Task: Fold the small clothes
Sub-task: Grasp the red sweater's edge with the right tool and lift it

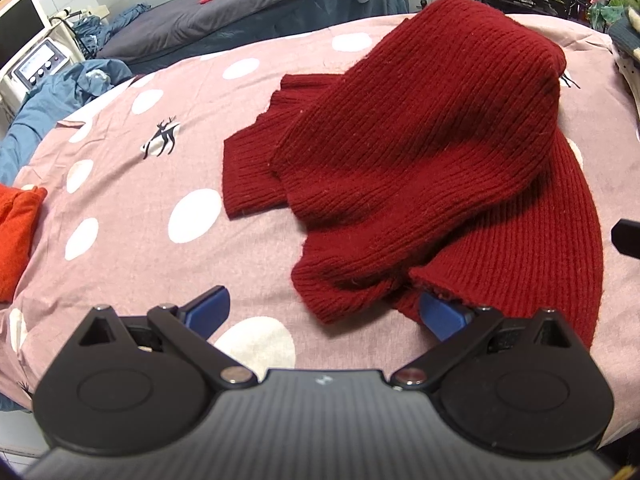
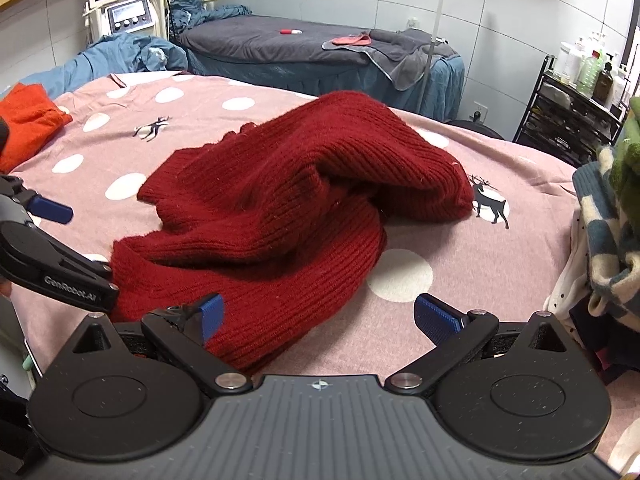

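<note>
Sweater between spread fingers

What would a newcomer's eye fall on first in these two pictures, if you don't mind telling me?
The dark red knit sweater, crumpled in a heap mid-bed on the pink polka-dot sheet. Next, both grippers, jaws open, at its near edge: the left gripper and the right gripper. An orange garment lies at the bed's far-left edge.

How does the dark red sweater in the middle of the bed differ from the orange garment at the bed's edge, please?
The dark red sweater is a deep crimson, while the orange garment is much brighter. The sweater lies crumpled mid-bed, right in front of both open grippers; the orange garment sits at the far left edge, away from them. The sweater shows more fully; the orange garment is cut off. Both rest on the pink spotted bedspread.
</note>
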Demonstrator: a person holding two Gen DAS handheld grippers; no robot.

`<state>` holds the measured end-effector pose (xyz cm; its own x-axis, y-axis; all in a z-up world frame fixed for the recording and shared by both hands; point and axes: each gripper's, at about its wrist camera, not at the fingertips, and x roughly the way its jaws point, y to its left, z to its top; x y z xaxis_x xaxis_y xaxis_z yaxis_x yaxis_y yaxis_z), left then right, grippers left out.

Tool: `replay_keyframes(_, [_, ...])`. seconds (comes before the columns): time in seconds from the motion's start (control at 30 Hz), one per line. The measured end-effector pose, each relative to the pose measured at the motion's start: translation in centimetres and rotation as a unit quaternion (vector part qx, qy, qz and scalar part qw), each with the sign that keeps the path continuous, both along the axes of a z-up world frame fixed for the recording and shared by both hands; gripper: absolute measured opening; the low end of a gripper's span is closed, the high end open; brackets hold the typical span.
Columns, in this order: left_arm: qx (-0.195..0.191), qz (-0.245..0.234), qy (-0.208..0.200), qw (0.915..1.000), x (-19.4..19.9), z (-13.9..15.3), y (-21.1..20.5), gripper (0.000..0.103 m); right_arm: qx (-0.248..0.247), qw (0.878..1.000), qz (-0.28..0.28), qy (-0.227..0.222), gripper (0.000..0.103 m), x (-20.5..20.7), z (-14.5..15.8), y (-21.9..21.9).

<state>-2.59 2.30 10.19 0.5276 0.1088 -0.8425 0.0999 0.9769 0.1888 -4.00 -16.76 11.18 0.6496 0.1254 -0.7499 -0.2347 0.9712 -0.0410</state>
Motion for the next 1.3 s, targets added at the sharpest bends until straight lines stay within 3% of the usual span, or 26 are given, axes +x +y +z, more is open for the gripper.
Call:
replay_keyframes(0.33, [-0.014, 0.016, -0.019, 0.9996, 0.2, -0.2, 1.5, 0.103, 0.043, 0.999, -0.002, -0.028, 0.103, 0.4, 0.6, -0.5])
replay_keyframes(0.47, [-0.039, 0.091, -0.056, 0.9935, 0.8, 0.1, 5.3, 0.103, 0.063, 0.997, 0.014, -0.035, 0.103, 1.3, 0.9, 0.1])
replay_keyframes(0.57, [-0.070, 0.141, -0.042, 0.9866, 1.6, -0.8, 8.4, 0.103, 0.075, 0.995, 0.034, -0.054, 0.103, 2.1, 1.2, 1.3])
replay_keyframes(0.67, [-0.087, 0.162, -0.034, 0.9824, 1.6, -1.9, 10.0, 0.103, 0.082, 0.992, 0.073, -0.070, 0.103, 3.3, 1.1, 3.5])
replay_keyframes(0.9, [-0.075, 0.174, -0.027, 0.9815, 1.4, -3.7, 11.2, 0.102, 0.040, 0.983, 0.168, -0.061, 0.103, 7.6, -2.1, 11.6])
replay_keyframes(1.03, [-0.048, 0.192, -0.014, 0.9801, 1.3, -5.2, 12.4, 0.102, 0.003, 0.984, 0.174, -0.029, 0.103, 10.6, -5.9, 15.8])
replay_keyframes(1.13, [-0.062, 0.197, 0.008, 0.9784, 0.9, -6.2, 13.1, 0.102, -0.038, 0.986, 0.164, 0.016, 0.103, 12.1, -9.3, 17.3])
replay_keyframes(1.2, [-0.070, 0.200, 0.011, 0.9772, 0.6, -6.5, 13.3, 0.102, -0.070, 0.985, 0.159, 0.002, 0.103, 11.8, -10.7, 17.5])
replay_keyframes(1.23, [-0.070, 0.200, 0.011, 0.9773, 0.7, -6.5, 13.3, 0.102, -0.066, 0.986, 0.151, -0.014, 0.083, 11.3, -10.5, 17.1])
replay_keyframes(1.27, [-0.069, 0.198, 0.011, 0.9776, 0.7, -6.4, 13.2, 0.102, -0.071, 0.987, 0.139, -0.023, 0.057, 11.1, -10.0, 16.6])
replay_keyframes(1.3, [-0.069, 0.197, 0.011, 0.9778, 0.9, -6.3, 13.0, 0.102, -0.052, 0.989, 0.134, -0.030, 0.019, 10.9, -9.3, 15.7])
